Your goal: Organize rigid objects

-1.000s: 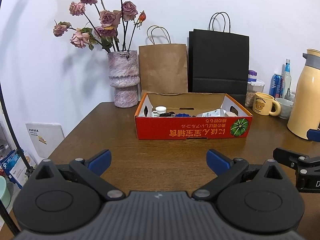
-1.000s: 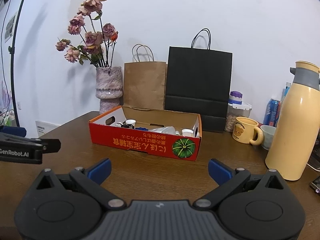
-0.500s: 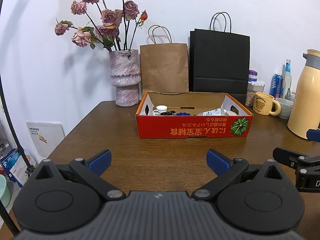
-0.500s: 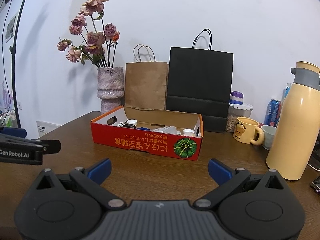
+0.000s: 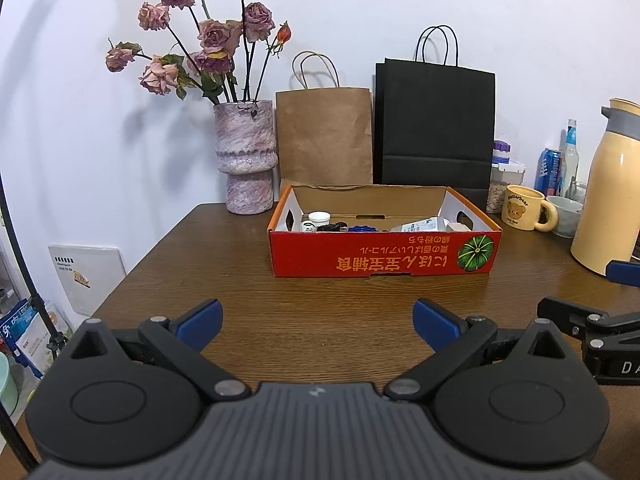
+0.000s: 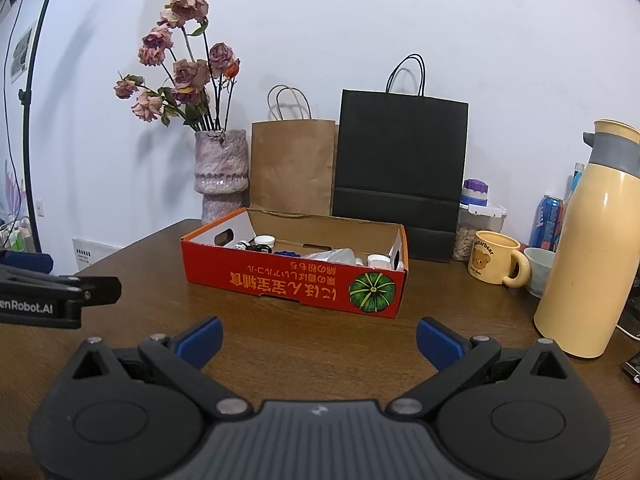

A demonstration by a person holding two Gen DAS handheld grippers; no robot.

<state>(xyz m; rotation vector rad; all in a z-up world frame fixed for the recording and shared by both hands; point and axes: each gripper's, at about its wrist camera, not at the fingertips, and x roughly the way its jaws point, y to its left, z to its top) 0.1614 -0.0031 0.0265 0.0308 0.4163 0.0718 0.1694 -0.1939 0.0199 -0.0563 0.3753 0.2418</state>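
Red box [image 5: 384,254] of small items ahead of both empty, wide-open grippers [image 5: 316,320] [image 6: 319,340].

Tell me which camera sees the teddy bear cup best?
The right wrist view: the yellow bear mug looks bigger there, with its bear picture and handle clear. In the left wrist view the mug sits smaller near the right edge, though the bear still shows.
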